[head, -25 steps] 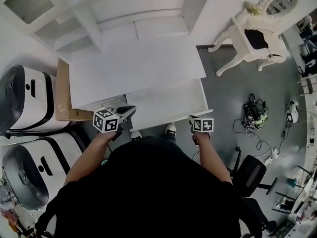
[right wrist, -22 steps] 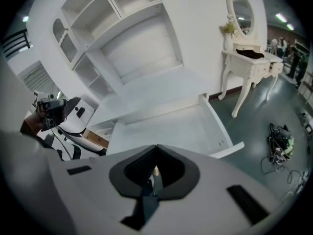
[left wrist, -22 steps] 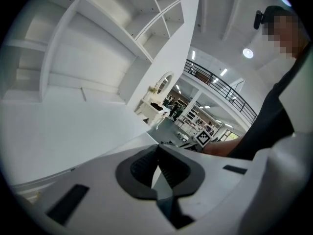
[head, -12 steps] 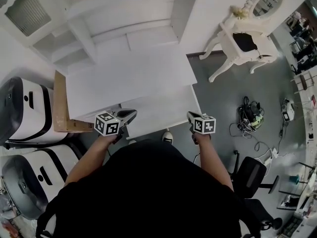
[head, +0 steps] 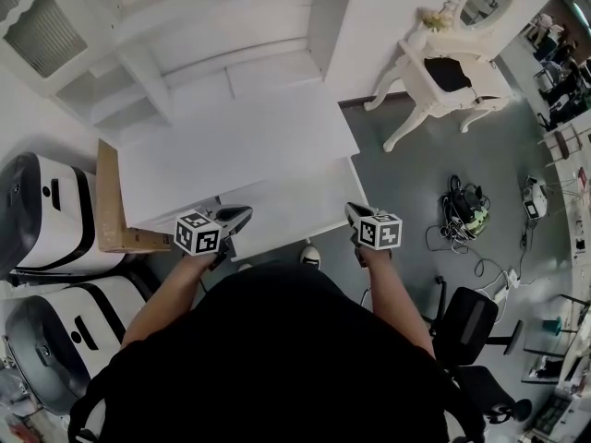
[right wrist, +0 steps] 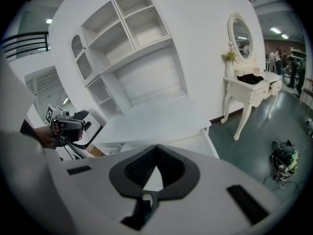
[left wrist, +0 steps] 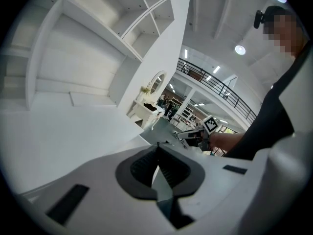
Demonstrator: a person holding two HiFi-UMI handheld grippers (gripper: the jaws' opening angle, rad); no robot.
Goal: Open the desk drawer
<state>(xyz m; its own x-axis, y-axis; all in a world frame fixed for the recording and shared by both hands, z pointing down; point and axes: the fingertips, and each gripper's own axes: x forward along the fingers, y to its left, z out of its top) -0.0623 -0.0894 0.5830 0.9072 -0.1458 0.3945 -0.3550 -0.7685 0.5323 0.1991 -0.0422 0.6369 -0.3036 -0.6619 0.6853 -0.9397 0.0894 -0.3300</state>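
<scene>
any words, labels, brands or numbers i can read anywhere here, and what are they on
No text reads in any view.
Left gripper and right gripper: only black-and-white square marker patterns, no letters or digits.
White machines at the left: dark panels, any print too small to read.

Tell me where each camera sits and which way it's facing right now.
Head view: on the head, looking steeply down at the desk and drawer; shows torso, arms, left gripper, right gripper.
Left gripper view: rides that gripper, faces across the desk toward the right gripper; own shut jaws show.
Right gripper view: faces the desk and shelves; own shut jaws show.
Shared: each gripper view catches the other gripper.
</scene>
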